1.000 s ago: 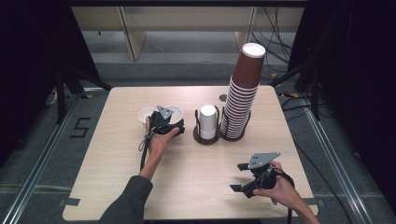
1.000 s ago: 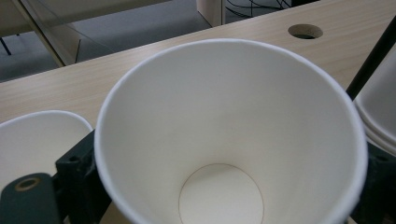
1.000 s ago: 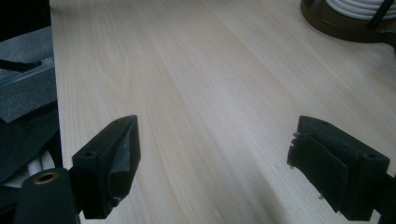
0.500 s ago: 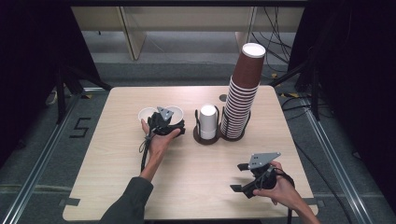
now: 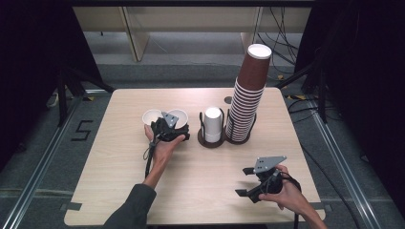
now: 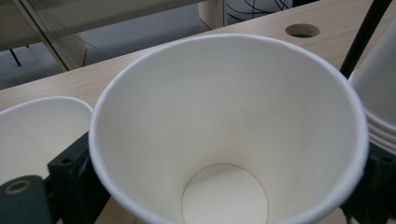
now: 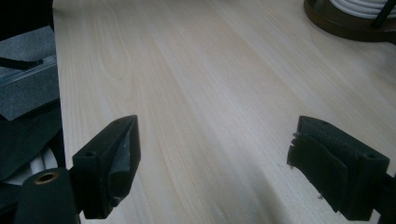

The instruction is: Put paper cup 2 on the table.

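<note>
My left gripper (image 5: 170, 128) is left of the table's middle, and a white paper cup (image 5: 178, 115) stands mouth up between its jaws, which press on both sides. In the left gripper view that cup (image 6: 224, 140) is seen from above, with a black jaw showing at each lower corner. A second white cup (image 5: 152, 116) stands just to its left, also in the left gripper view (image 6: 32, 135). My right gripper (image 5: 242, 182) is held low over the front right of the table. It is open, with bare wood between its jaws (image 7: 212, 154).
A dark two-ring holder (image 5: 210, 142) at centre carries a short stack of upturned white cups (image 5: 213, 124) and a tall, leaning stack of brown cups (image 5: 248, 95). A round hole (image 5: 228, 100) lies behind it. The table's front edge is close under my right hand.
The left gripper has dipped slightly towards the table, and the cup it holds now shows beside the other white cup. The right gripper has stayed put.
</note>
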`<state>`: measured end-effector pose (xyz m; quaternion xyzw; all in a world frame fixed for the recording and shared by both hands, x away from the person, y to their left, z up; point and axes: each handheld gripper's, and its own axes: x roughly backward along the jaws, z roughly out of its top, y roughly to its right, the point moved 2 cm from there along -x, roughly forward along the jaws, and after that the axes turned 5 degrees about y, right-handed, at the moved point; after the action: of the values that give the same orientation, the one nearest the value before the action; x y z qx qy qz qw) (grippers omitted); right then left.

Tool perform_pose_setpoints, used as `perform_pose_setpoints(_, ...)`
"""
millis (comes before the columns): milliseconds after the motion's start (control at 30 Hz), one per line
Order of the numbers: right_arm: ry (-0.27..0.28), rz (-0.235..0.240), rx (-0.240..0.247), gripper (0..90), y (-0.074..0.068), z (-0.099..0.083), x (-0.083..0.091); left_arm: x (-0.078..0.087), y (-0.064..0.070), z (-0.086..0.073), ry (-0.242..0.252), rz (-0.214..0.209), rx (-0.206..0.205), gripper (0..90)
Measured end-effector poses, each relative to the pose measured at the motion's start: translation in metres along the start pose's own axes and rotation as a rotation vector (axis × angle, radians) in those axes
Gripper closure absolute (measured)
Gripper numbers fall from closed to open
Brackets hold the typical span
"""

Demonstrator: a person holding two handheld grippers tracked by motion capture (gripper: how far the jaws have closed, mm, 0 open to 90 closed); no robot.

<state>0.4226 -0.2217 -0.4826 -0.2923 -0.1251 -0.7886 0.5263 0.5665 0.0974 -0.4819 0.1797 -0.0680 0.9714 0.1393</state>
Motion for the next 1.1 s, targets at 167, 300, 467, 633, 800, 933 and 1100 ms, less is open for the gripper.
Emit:
perform_pose_setpoints(167, -0.003, 0.006, -0.004, 16.4, -0.0004, -0.0001, -0.0003, 0.0000, 0.0020, -0.0019, 0.001, -0.002, -0.020, 7.5)
perform_pose_setpoints(300, -0.006, 0.007, 0.005, 16.4, 0.0001, -0.0002, -0.0006, 0.0009, 0.0033, -0.0029, 0.003, 0.002, -0.029, 7.4)
perform_pose_setpoints(467, -0.007, 0.011, 0.001, 16.4, -0.0007, -0.0001, -0.0007, 0.0028, 0.0053, -0.0041, 0.015, 0.009, -0.020, 8.3)
perform_pose_setpoints(633, -0.008, 0.011, 0.001, 16.4, -0.0005, -0.0001, -0.0006, 0.0030, 0.0082, -0.0059, 0.012, -0.001, -0.048, 8.0)
perform_pose_setpoints(800, -0.009, 0.013, -0.011, 16.4, -0.0016, -0.0005, -0.0010, 0.0045, 0.0085, -0.0053, 0.018, -0.004, -0.046, 8.4)
perform_pose_setpoints(933, -0.008, 0.012, 0.004, 16.4, -0.0001, -0.0004, -0.0016, 0.0057, 0.0095, -0.0051, 0.013, -0.007, -0.050, 8.5)
perform_pose_setpoints(1100, -0.014, 0.016, -0.015, 16.4, -0.0020, -0.0012, -0.0023, 0.0064, 0.0089, -0.0083, 0.015, -0.002, -0.034, 8.6)
